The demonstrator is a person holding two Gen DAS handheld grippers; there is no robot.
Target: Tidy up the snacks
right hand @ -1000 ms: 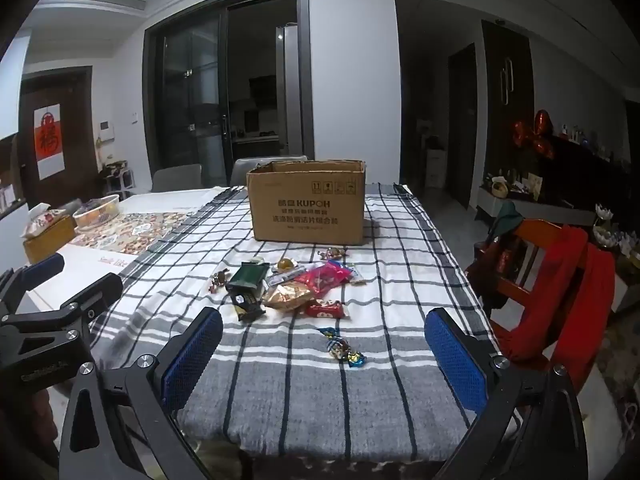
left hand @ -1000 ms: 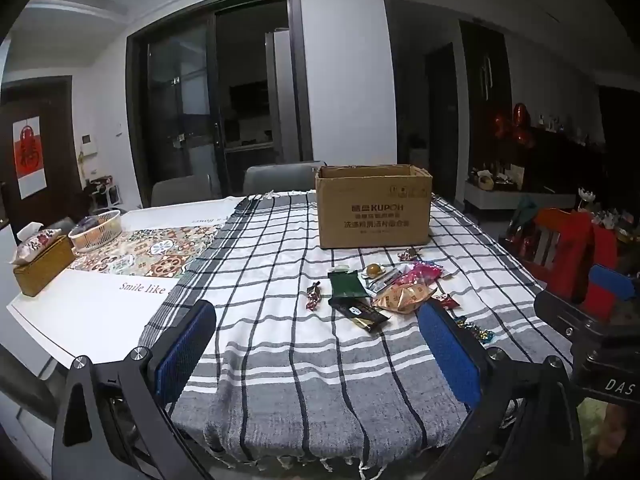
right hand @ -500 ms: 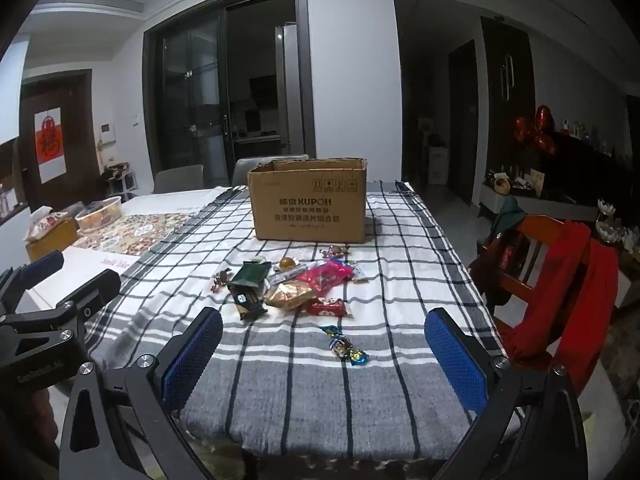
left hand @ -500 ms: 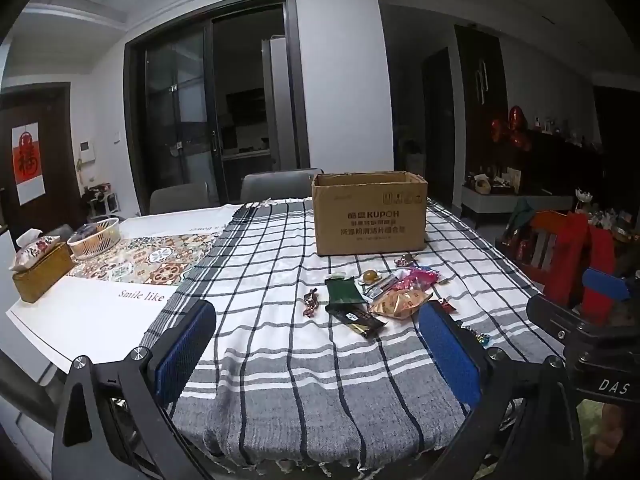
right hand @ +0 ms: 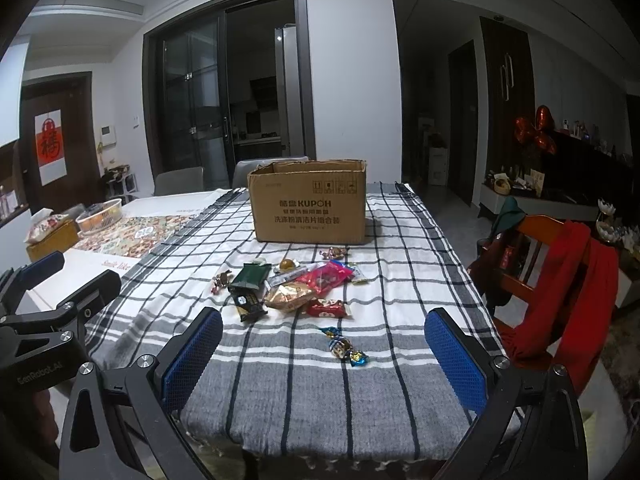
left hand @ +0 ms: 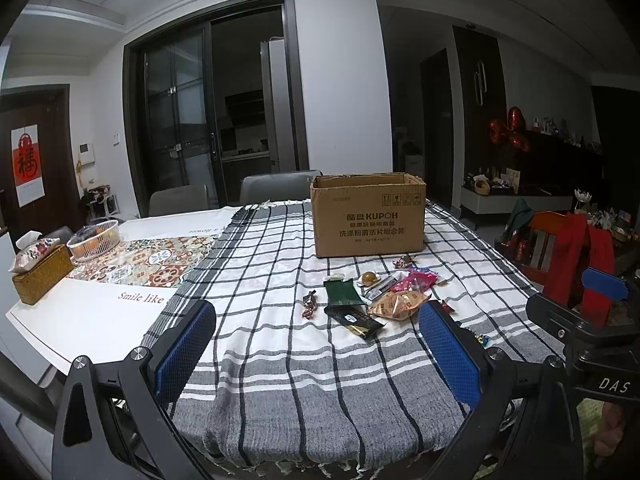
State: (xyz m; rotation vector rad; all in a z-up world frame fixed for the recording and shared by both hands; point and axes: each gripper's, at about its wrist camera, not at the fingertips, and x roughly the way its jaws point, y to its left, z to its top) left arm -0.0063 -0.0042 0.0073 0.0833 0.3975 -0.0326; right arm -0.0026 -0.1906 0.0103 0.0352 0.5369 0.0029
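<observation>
Left wrist view: the left gripper (left hand: pixel 316 354), jaws wide apart and empty, has pulled back slightly from the snacks (left hand: pixel 372 294), which lie loose on the checked cloth (left hand: pixel 280 380) before the cardboard box (left hand: pixel 368 216).

Right wrist view: the right gripper (right hand: pixel 324 356), likewise spread and empty, has barely shifted; 2 candies (right hand: pixel 346 348) lie nearest. Sorting appears unstarted.

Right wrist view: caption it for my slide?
Open right gripper hovers before scattered snacks on a checked tablecloth, cardboard box behind.
</observation>
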